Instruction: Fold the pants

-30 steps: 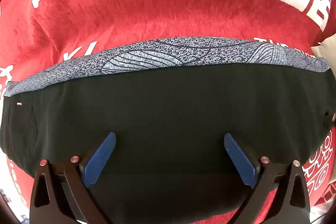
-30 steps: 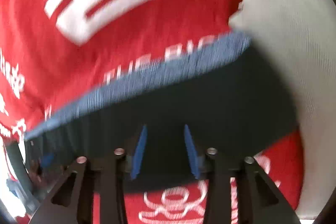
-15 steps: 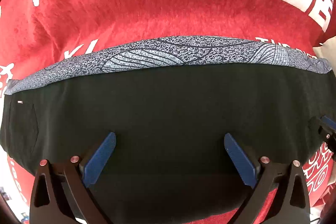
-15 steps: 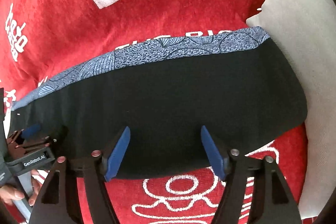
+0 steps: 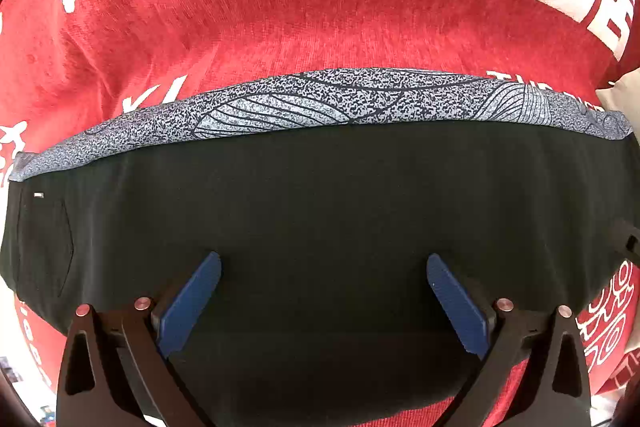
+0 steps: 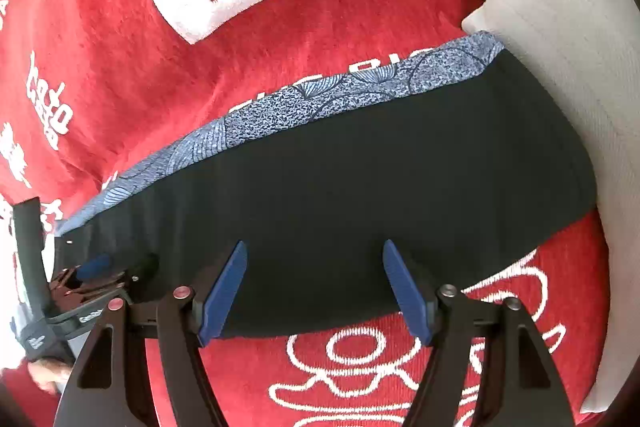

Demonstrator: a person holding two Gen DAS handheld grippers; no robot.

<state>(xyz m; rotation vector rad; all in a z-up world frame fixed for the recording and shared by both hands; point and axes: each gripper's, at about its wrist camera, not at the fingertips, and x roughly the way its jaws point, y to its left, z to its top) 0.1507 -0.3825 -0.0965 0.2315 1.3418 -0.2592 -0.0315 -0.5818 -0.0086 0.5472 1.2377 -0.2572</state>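
1. Black fabric pants (image 5: 320, 227) with a grey-blue leaf-patterned band (image 5: 320, 99) along the far edge are seen laid flat as a long, compact strip on a red plush cloth with white lettering (image 5: 300, 7). They are judged already folded at least once lengthwise.
2. No loose leg or bunching is visible; at least one crosswise fold is judged to be left, though this cannot be confirmed.
3. The left gripper (image 5: 324, 299) is held wide, pointing steeply down over the near middle of the black strip; nothing is pinched between its blue pads.
4. The right gripper (image 6: 316, 287) is spread moderately wide; its jaws have just been opening, and nothing is clamped. It hangs over the near edge of the pants, towards their right end.
5. A white cushion (image 6: 560, 67) lies just beside the right end of the pants.
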